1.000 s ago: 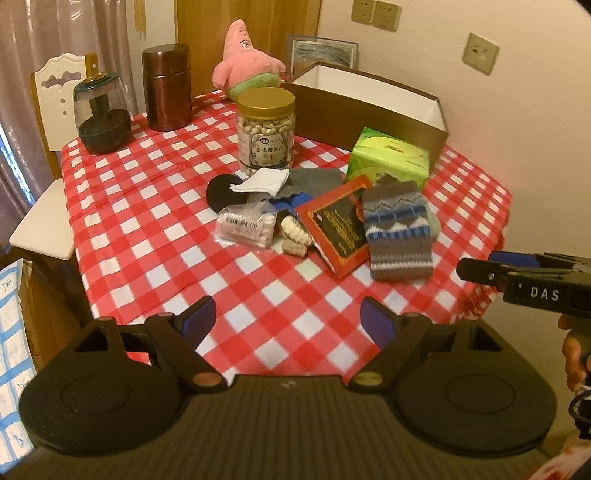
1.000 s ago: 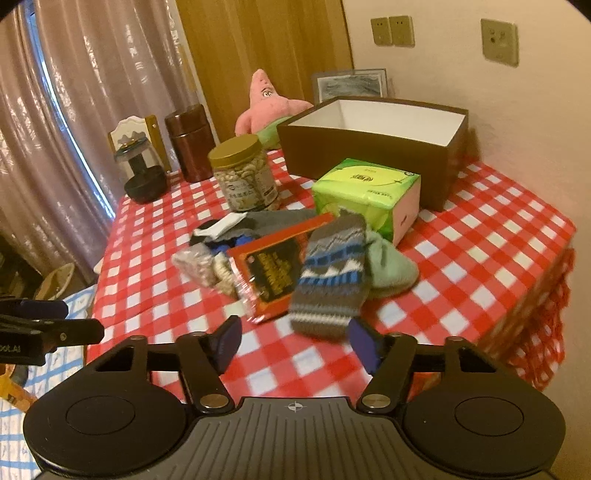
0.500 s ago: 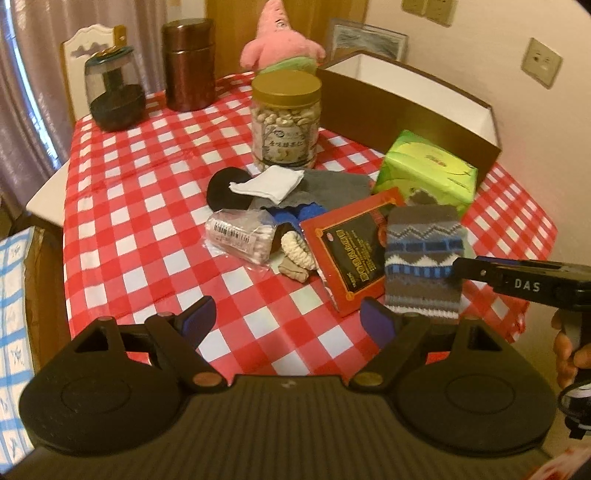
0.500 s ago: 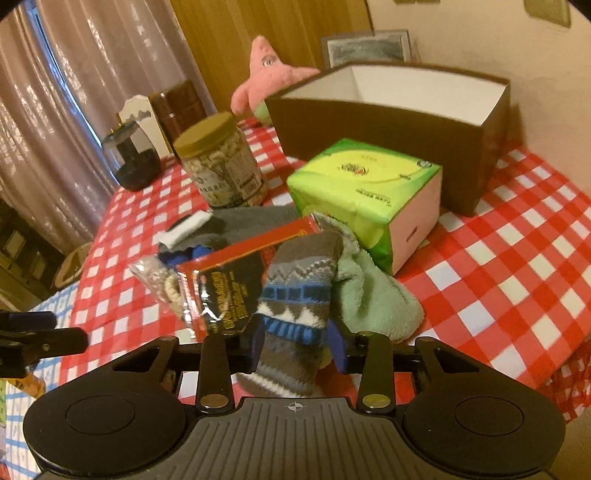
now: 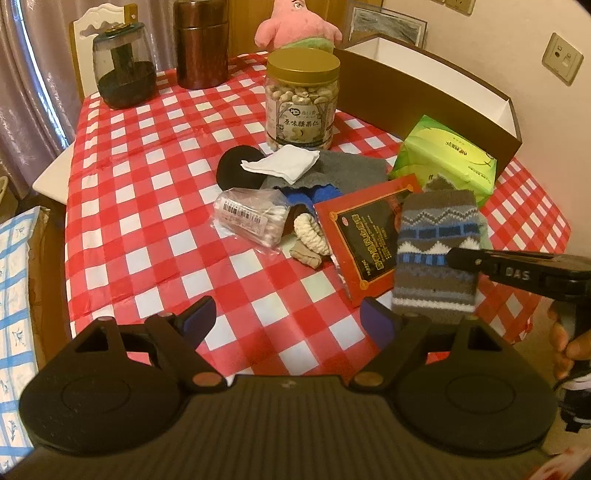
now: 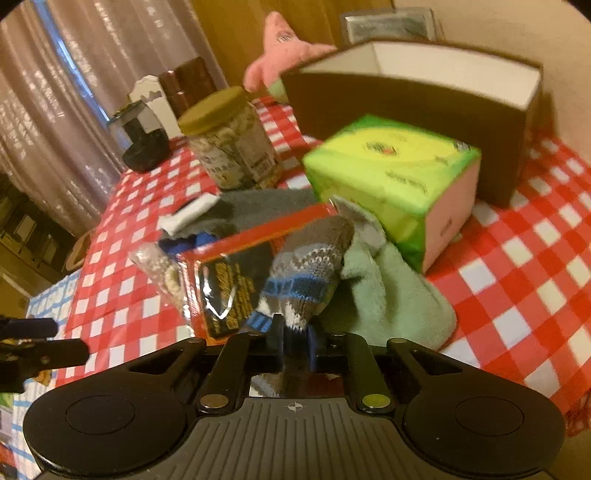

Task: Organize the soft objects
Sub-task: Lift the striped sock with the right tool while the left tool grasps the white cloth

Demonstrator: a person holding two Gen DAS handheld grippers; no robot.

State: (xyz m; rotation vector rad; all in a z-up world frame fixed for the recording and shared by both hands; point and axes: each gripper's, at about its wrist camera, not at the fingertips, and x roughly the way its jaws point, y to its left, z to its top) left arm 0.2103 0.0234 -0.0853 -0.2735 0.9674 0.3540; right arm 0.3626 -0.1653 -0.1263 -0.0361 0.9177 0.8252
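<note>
A grey, blue and white patterned sock [image 6: 306, 266] lies over a red packet [image 6: 225, 280] and a pale green fleece sock [image 6: 391, 295]. My right gripper [image 6: 295, 339] has its jaws closing on the patterned sock's cuff, and the pads pinch the knit. From the left wrist, the right gripper [image 5: 452, 256] reaches in from the right over the patterned sock [image 5: 436, 236]. My left gripper [image 5: 288, 321] stands open over bare tablecloth near the front edge, with nothing between its fingers. A pink starfish plush [image 5: 295, 26] sits at the back beside an open brown box [image 5: 424, 85].
A green tissue pack [image 5: 447, 158] stands before the box. A nut jar [image 5: 302, 99], a grey cloth [image 5: 347, 170], a white pad [image 5: 284, 166], a swab bag [image 5: 251, 218] and a cream scrunchie [image 5: 312, 232] crowd the middle. Two dark canisters stand at the back left.
My right gripper came forward and down to the patterned sock and closed on its cuff. The left gripper moved in nearer the table and stayed open.
</note>
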